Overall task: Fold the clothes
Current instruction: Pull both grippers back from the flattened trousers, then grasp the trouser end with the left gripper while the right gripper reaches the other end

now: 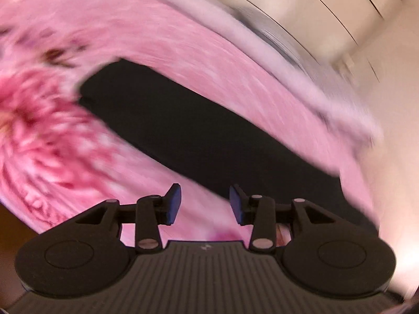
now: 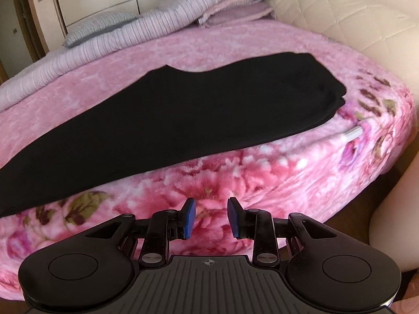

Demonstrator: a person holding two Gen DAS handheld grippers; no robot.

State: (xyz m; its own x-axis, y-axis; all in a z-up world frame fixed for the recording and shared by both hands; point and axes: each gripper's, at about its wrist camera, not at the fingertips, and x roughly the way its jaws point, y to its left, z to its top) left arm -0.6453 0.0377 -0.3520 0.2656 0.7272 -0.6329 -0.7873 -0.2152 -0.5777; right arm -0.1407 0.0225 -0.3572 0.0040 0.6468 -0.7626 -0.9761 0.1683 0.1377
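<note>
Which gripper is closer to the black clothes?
Left, it seems. The left gripper hangs open right at the black garment's near edge. The right gripper, also open, hovers over the pink floral blanket, short of the garment.

Left wrist view, motion-blurred and tilted. Left gripper [image 1: 205, 204] jaws apart, blue pads [image 1: 174, 204] empty, over pink floral blanket [image 1: 47, 136]. Black garment [image 1: 183, 130] lies flat diagonally across blanket, just beyond fingertips. Pale striped bedding [image 1: 275, 60] along far edge; cream cabinet [image 1: 327, 5] behind.
</note>
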